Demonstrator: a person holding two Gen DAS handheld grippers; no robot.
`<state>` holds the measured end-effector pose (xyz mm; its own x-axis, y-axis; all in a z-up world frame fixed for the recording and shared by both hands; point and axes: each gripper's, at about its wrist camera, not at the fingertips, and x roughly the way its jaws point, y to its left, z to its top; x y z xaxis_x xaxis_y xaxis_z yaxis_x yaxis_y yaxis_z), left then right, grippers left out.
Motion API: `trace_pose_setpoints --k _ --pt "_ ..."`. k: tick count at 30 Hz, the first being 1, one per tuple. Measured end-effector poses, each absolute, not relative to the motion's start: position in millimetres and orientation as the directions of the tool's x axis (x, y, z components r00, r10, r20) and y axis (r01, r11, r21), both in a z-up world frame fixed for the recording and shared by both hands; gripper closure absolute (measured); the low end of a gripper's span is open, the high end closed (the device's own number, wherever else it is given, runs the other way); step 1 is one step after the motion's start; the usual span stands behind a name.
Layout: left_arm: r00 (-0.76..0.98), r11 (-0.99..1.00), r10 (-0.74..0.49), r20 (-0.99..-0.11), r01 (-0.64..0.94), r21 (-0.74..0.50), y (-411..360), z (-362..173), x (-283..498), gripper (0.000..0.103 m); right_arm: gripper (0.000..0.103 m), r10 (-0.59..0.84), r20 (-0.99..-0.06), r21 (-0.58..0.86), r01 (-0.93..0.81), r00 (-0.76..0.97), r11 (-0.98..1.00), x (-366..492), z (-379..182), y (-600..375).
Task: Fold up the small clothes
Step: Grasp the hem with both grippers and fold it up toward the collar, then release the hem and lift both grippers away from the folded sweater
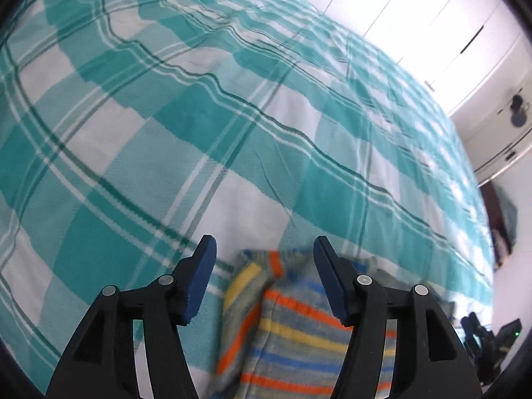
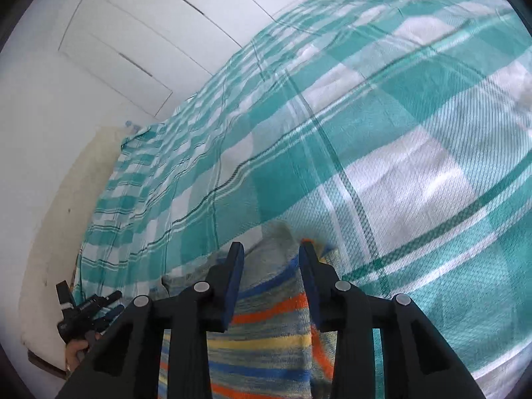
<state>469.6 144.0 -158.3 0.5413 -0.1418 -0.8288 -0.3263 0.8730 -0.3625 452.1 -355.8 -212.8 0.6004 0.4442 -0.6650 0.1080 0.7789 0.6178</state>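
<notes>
A small striped garment [image 1: 292, 326], grey with orange, yellow and blue bands, lies on a teal and white checked bedspread [image 1: 199, 126]. My left gripper [image 1: 264, 249] is open, its blue-padded fingers [image 1: 202, 276] straddling the garment's far edge just above it. In the right wrist view the same garment [image 2: 266, 339] lies under my right gripper [image 2: 271, 252], which is open with a narrower gap over the garment's folded edge. Neither gripper holds cloth. The left gripper [image 2: 83, 309] also shows in the right wrist view at lower left.
The bedspread [image 2: 382, 153] covers the whole bed. White wardrobe doors [image 1: 432, 23] stand beyond the far edge, also seen in the right wrist view [image 2: 133, 33]. The bed's edge and a pale floor strip [image 2: 60, 232] lie at left.
</notes>
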Motion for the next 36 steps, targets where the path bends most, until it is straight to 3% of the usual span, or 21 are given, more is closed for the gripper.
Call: trace_pose_setpoints --k 8,12,15,19,21,23,25,31,33,36 --pt "0.486 0.954 -0.235 -0.842 -0.051 -0.295 92.8 -165.4 371.2 0.040 0.067 0.601 -0.707 0.606 -0.118 0.373 0.787 422.3 -204.7 -302.6" --pt "0.389 0.990 -0.139 -0.911 0.024 -0.140 66.3 -203.7 307.2 0.044 0.063 0.520 -0.755 0.454 -0.253 0.399 0.854 348.2 -194.5 -282.2" --pt "0.423 0.995 -0.097 -0.901 0.052 -0.083 64.7 -212.3 292.8 0.044 0.066 0.361 -0.893 0.286 -0.279 0.268 0.917 305.5 -241.7 -275.7" --pt "0.428 0.996 -0.053 -0.902 -0.047 -0.081 73.8 -186.3 281.3 0.040 0.067 0.327 -0.879 0.243 -0.264 0.348 0.934 285.7 -222.5 -287.3" --pt "0.453 0.991 -0.056 -0.890 -0.086 -0.106 79.3 -170.9 261.8 0.032 0.057 0.287 -0.873 0.206 -0.235 0.395 0.950 273.6 -205.3 -290.0" --pt "0.479 0.987 -0.056 -0.876 -0.108 -0.122 81.2 -160.1 231.6 0.026 0.053 0.279 -0.861 0.202 -0.218 0.424 0.955 256.7 -191.6 -294.9" --pt "0.489 0.985 -0.048 -0.871 -0.120 -0.121 84.1 -160.9 209.8 0.023 0.052 0.275 -0.853 0.199 -0.211 0.443 0.957 238.9 -182.2 -293.6" --pt "0.494 0.977 0.031 -0.869 -0.199 -0.078 91.1 -185.7 140.2 0.013 0.033 0.150 -0.850 0.085 -0.150 0.505 0.985 155.9 -181.3 -290.6" --pt "0.490 0.969 0.045 -0.871 -0.232 -0.081 94.8 -199.5 128.7 0.006 0.016 0.079 -0.852 0.034 -0.096 0.518 0.995 132.1 -189.7 -293.0" --pt "0.509 0.972 0.070 -0.858 -0.229 -0.056 94.9 -213.3 122.0 0.001 0.002 0.018 -0.865 0.002 -0.032 0.501 0.999 112.2 -211.7 -295.4"
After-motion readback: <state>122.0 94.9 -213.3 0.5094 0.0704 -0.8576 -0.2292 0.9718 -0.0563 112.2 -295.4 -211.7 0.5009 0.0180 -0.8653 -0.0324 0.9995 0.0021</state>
